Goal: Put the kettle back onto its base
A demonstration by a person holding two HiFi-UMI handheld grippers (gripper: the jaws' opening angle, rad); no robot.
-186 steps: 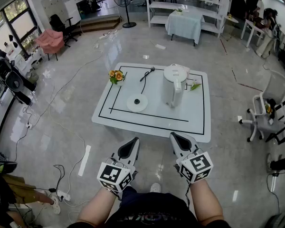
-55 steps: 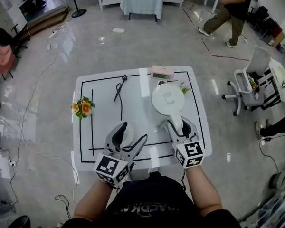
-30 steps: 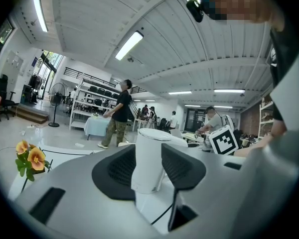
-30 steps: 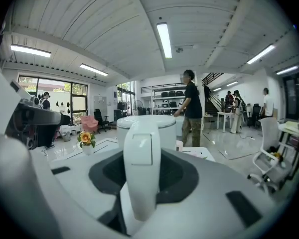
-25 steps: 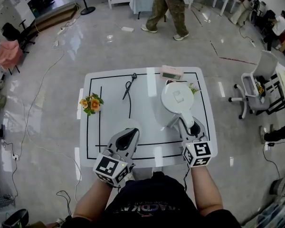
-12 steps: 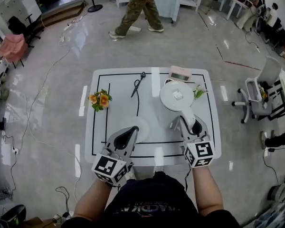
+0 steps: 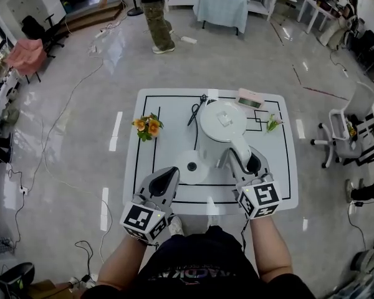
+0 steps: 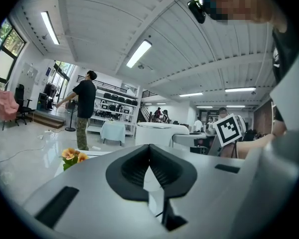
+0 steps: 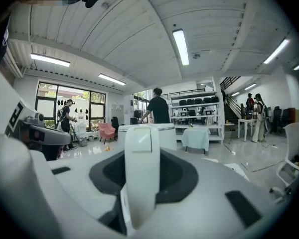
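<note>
The white kettle (image 7: 221, 122) hangs tilted over the low white table (image 7: 134, 180), its handle (image 7: 239, 151) pointing toward me. My right gripper (image 7: 243, 159) is shut on that handle, which fills the gap between the jaws in the right gripper view (image 9: 142, 166). The round white base (image 7: 191, 166) lies just left of the kettle, close to the table's near edge. My left gripper (image 7: 170, 175) hovers beside the base, shut and holding nothing. In the left gripper view (image 8: 149, 169) the kettle (image 8: 157, 133) shows beyond the jaws.
Orange flowers (image 7: 148, 126) stand at the table's left. A black cord (image 7: 193, 112), a pink box (image 7: 250, 99) and a small sprig (image 7: 273, 123) lie at the back. A person (image 7: 153, 8) walks behind the table; a white chair (image 7: 348, 136) stands to the right.
The kettle, held in my right gripper, has moved left across the table toward the base. My left gripper has shifted along with it. The person at the back has walked to the left.
</note>
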